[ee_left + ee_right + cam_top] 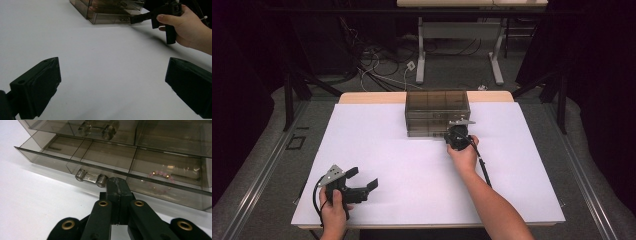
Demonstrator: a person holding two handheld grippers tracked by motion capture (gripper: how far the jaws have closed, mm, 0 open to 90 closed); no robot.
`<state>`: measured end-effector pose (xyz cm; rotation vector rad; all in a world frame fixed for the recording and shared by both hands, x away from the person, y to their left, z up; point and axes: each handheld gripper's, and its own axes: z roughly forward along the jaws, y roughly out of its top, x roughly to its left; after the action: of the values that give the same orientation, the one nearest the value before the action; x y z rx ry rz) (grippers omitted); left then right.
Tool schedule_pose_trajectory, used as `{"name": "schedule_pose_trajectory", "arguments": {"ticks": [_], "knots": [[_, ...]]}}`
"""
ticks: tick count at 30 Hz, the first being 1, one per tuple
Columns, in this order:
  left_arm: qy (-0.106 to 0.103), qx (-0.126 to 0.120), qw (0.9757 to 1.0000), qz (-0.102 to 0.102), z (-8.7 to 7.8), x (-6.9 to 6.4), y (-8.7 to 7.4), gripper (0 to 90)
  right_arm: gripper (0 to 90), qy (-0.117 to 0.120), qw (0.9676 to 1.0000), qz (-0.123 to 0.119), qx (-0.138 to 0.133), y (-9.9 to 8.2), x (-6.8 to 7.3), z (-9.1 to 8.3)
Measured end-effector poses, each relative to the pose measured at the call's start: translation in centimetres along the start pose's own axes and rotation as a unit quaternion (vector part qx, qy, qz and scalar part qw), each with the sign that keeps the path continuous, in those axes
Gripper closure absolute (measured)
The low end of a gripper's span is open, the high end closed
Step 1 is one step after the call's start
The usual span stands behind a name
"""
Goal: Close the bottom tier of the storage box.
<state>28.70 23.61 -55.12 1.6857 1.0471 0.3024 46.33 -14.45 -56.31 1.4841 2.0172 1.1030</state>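
Right gripper (117, 183) – jaws closed (seemingly) – at drawer handle (90, 177).

Our left hand (333, 209) rests near the bench's near-left corner, holding the left gripper (361, 181) level with its jaws spread wide apart and nothing between them. Our right forearm (492, 202) stretches diagonally toward the far centre, where the right gripper (117, 185) points forward with its jaws pressed together.
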Motion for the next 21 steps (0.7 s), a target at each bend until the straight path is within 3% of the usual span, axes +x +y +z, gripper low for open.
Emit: {"name": "schedule_pose_trajectory", "arguments": {"ticks": [9, 17, 21], "knots": [[-0.001, -0.001, 1.0000, -0.001, 0.06, -0.07, -0.06, 0.4, 90.0, -0.004, 0.9997, 0.011, -0.021, -0.15, -0.39, 0.60], [-0.002, 0.000, 1.0000, -0.005, 0.09, -0.10, -0.08, 0.4, 90.0, -0.005, 0.9994, 0.025, -0.024, -0.07, -0.68, 0.74], [-0.002, -0.001, 1.0000, -0.006, 0.11, -0.05, -0.04, 0.4, 90.0, -0.010, 0.9996, 0.013, -0.022, 0.24, -0.68, 0.93]]}}
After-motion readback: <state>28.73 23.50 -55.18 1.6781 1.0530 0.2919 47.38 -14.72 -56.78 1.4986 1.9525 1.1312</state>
